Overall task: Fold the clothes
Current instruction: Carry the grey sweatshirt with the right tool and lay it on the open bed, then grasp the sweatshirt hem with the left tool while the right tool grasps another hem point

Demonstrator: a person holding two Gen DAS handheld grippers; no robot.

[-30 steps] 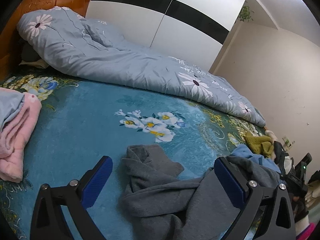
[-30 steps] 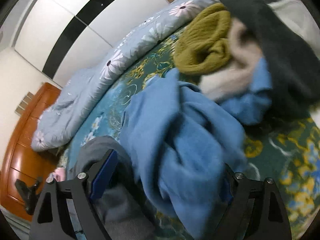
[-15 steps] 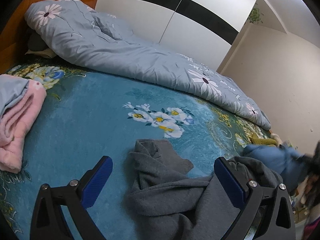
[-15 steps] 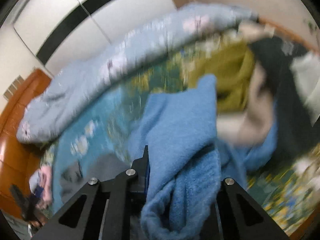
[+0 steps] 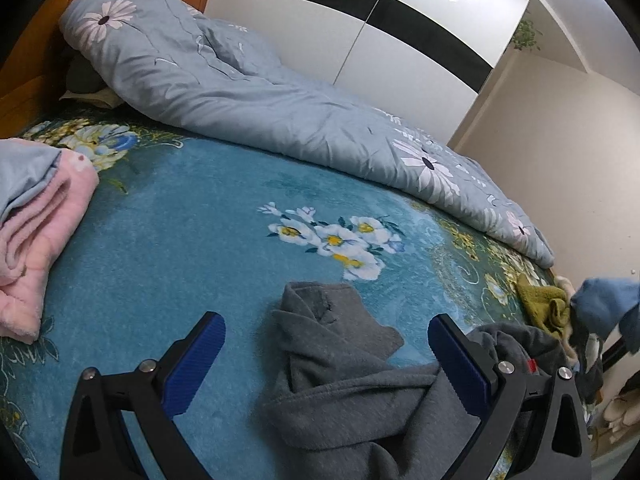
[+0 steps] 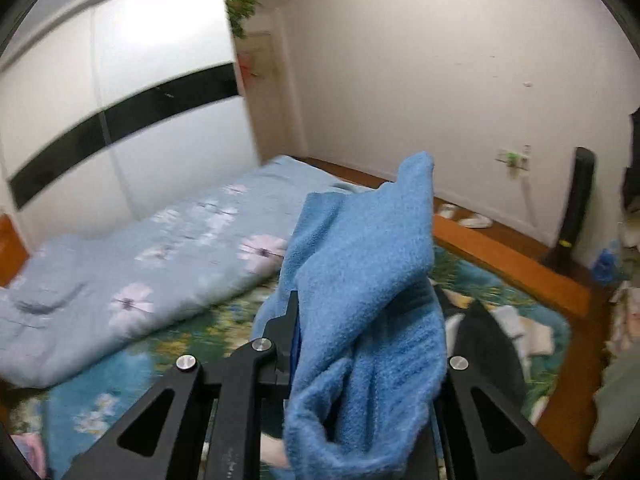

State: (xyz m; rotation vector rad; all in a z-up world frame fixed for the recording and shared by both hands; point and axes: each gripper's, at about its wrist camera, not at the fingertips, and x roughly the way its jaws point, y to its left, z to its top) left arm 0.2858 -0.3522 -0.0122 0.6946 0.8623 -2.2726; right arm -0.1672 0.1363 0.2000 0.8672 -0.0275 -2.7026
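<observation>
My right gripper (image 6: 360, 312) is shut on a blue fleece garment (image 6: 360, 280) and holds it lifted above the bed; the cloth drapes over the fingers and hides the tips. The same garment shows at the right edge of the left wrist view (image 5: 604, 308). My left gripper (image 5: 326, 344) is open and empty, low over a crumpled grey sweatshirt (image 5: 360, 392) that lies on the teal floral bedspread (image 5: 192, 248).
A folded pink and blue pile (image 5: 36, 220) lies at the left. A rolled blue-grey floral duvet (image 5: 260, 108) runs along the far side of the bed. An olive garment (image 5: 540, 304) and other clothes lie at the right end. The wooden bed frame (image 6: 512, 256) borders that end.
My right gripper has closed on the blue garment and lifted it off the pile, swinging upward. My left gripper stayed open and shifted slightly over the grey sweatshirt.
</observation>
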